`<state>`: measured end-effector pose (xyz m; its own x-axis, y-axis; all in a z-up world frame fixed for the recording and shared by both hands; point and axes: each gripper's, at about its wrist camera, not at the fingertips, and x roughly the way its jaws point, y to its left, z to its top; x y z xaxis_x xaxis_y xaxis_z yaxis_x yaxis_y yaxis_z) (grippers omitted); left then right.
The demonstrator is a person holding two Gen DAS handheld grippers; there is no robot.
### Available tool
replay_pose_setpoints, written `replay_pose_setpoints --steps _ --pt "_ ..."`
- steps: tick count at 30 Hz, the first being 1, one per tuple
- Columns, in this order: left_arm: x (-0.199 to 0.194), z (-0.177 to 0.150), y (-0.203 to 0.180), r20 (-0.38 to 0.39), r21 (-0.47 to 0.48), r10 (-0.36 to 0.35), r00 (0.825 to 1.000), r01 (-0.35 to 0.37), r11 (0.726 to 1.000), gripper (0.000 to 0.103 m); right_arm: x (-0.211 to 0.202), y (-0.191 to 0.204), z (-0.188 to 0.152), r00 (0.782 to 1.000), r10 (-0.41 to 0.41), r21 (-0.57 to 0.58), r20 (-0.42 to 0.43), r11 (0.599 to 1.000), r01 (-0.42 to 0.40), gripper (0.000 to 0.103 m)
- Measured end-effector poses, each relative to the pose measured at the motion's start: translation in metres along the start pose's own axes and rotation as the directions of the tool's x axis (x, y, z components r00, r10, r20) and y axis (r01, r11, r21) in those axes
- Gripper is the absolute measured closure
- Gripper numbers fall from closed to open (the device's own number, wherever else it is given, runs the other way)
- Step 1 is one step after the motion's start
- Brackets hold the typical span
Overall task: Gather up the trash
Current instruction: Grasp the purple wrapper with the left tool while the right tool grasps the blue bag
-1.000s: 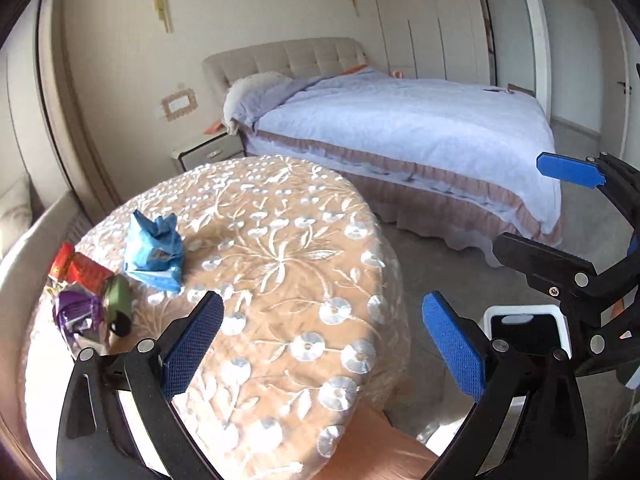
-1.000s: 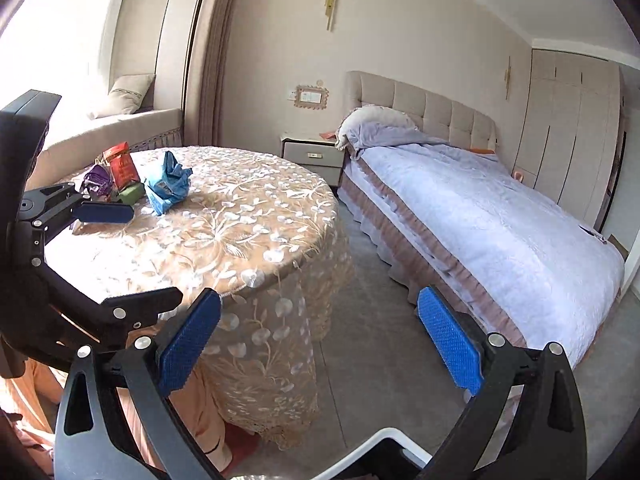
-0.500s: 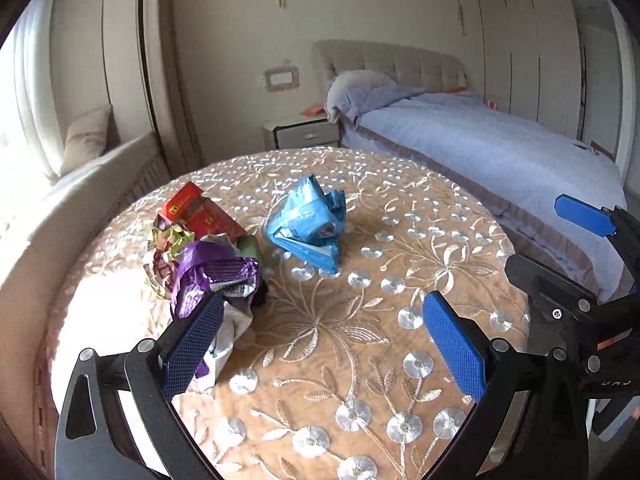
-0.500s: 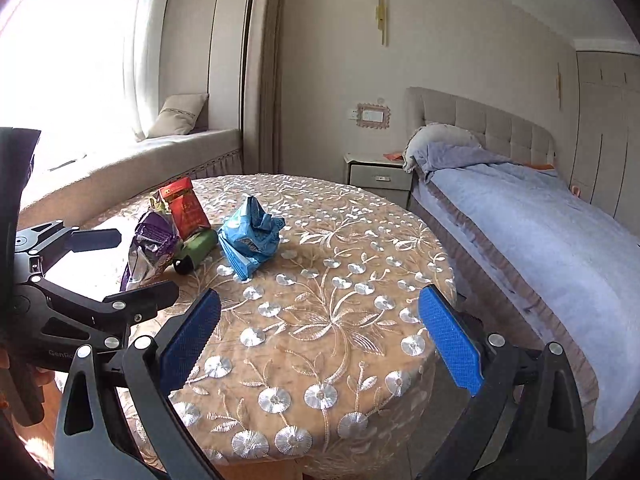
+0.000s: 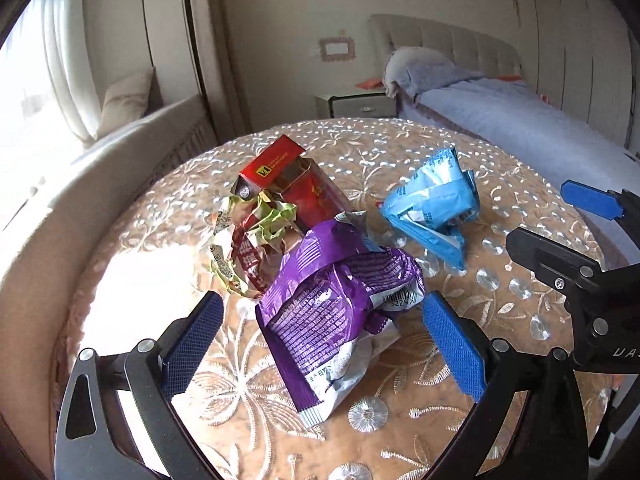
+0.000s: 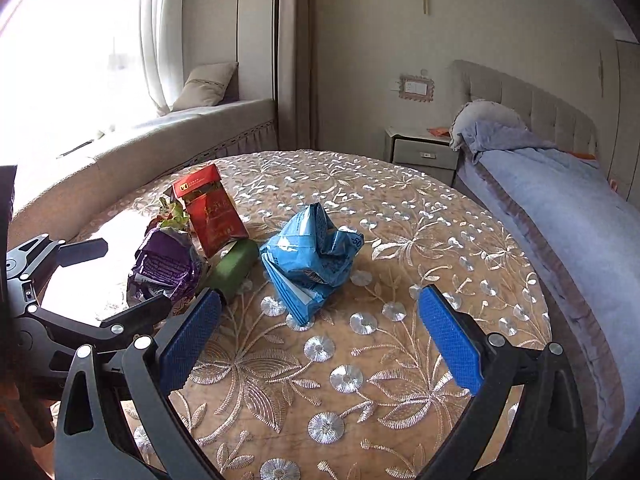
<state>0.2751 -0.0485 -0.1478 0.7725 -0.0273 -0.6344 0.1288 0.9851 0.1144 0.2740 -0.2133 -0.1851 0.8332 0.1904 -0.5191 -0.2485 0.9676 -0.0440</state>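
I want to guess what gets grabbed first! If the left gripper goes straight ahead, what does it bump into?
Most likely the crumpled purple foil wrapper: it lies right between the open left gripper fingers, nearest of the trash.

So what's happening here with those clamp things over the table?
A person is clearing trash off a round table in a bedroom, holding a two-finger gripper in each hand. The left gripper is open, its blue fingers on either side of a crumpled purple wrapper. The right gripper is open too, hovering in front of a crumpled blue packet. Nothing is gripped yet. A red box, a green crumpled wrapper and a small green item also lie in the pile.
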Motion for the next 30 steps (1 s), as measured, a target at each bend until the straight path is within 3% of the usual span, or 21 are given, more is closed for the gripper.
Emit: replay_pose_setpoints --steps 7,9,11,12,13,16,22,30 --pt "0.042 0.006 0.009 -0.101 -0.028 -0.036 0.994 0.034 0.999 0.005 0.074 -0.002 0.025 0.980 -0.028 0.027 -0.197 0.999 0.034 0.005" --pt "0.047 0.008 0.013 -0.109 -0.046 -0.054 0.993 0.049 0.998 0.006 0.093 -0.007 0.028 0.974 -0.006 0.060 -0.226 0.998 0.020 0.005" --pt "0.049 0.010 0.015 -0.109 -0.061 -0.072 0.992 0.065 0.996 0.014 0.105 -0.011 0.029 0.970 0.033 0.098 -0.239 0.995 -0.010 0.005" --pt "0.049 0.011 0.017 -0.105 -0.066 -0.075 0.992 0.068 0.995 0.015 0.107 -0.013 0.029 0.971 0.061 0.118 -0.231 0.992 -0.034 0.013" --pt "0.049 0.011 0.017 -0.102 -0.067 -0.071 0.992 0.065 0.996 0.017 0.108 -0.014 0.028 0.972 0.083 0.134 -0.218 0.990 -0.055 0.032" --pt "0.045 0.010 0.017 -0.085 -0.066 -0.071 0.994 0.065 0.996 0.024 0.107 -0.017 0.027 0.976 0.089 0.149 -0.197 0.987 -0.060 0.047" --pt "0.019 0.010 0.019 -0.032 -0.094 -0.088 0.996 0.085 0.992 0.026 0.076 -0.016 0.023 0.991 0.065 0.119 -0.121 0.992 -0.050 0.049" --pt "-0.038 0.016 -0.003 0.076 -0.038 -0.079 0.994 0.082 0.996 0.026 0.004 -0.016 0.020 0.999 0.030 0.078 -0.012 0.997 -0.029 0.049"
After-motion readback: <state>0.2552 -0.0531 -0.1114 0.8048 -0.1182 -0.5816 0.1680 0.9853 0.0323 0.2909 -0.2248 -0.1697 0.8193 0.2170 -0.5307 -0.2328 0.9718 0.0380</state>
